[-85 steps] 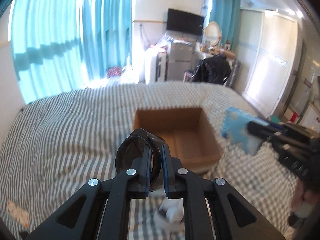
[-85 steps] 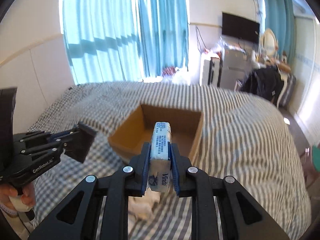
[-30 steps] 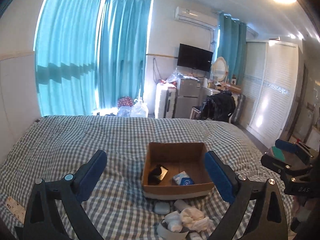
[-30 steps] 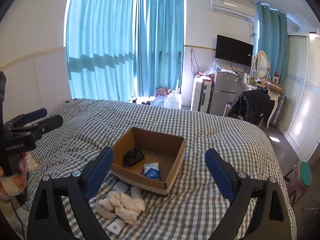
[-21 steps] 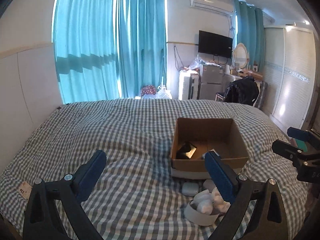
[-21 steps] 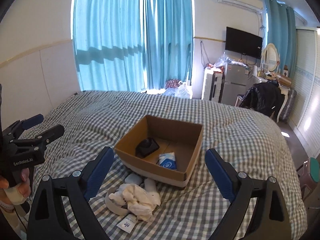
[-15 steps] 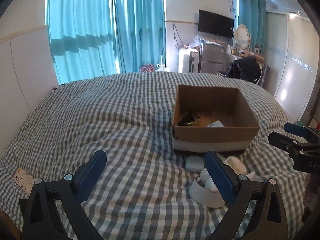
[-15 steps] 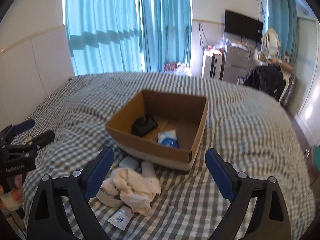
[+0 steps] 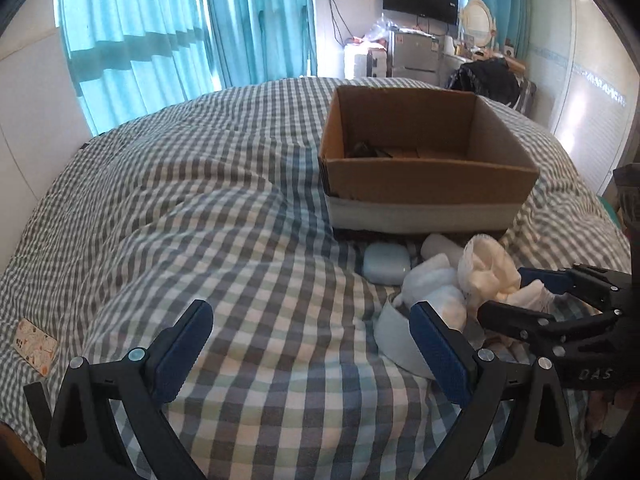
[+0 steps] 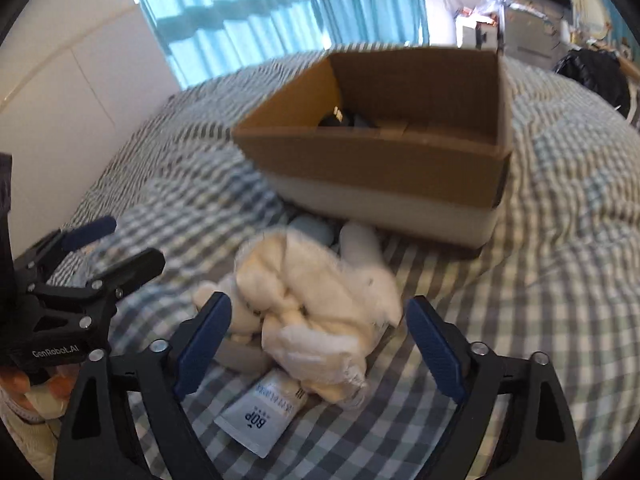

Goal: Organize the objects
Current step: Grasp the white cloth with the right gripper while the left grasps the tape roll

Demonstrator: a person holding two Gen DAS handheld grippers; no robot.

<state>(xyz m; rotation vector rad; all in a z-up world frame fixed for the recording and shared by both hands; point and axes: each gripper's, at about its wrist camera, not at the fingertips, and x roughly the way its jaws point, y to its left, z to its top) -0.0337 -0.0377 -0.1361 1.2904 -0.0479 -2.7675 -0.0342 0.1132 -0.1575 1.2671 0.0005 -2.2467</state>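
Note:
A brown cardboard box (image 9: 424, 176) (image 10: 384, 168) stands on the checked bed with a dark object (image 10: 340, 120) inside. In front of it lies a heap: a crumpled cream cloth (image 10: 316, 300) (image 9: 492, 272), a pale blue case (image 9: 386, 262), a white bottle (image 10: 360, 246), a white bowl (image 9: 400, 344) and a white tube (image 10: 264, 412). My right gripper (image 10: 316, 356) is open, its fingers either side of the cloth, just short of it. My left gripper (image 9: 312, 348) is open and empty over the bed, left of the heap. The right gripper also shows in the left wrist view (image 9: 524, 292).
A small patterned card (image 9: 34, 346) lies at the bed's left edge. Teal curtains (image 9: 160, 32) and a white wall stand behind the bed. A fridge, TV and dark chair (image 9: 488, 76) are at the far right.
Both grippers let go of their objects into the box, opened wide, drew back, then dropped low and moved in towards the heap in front of the box.

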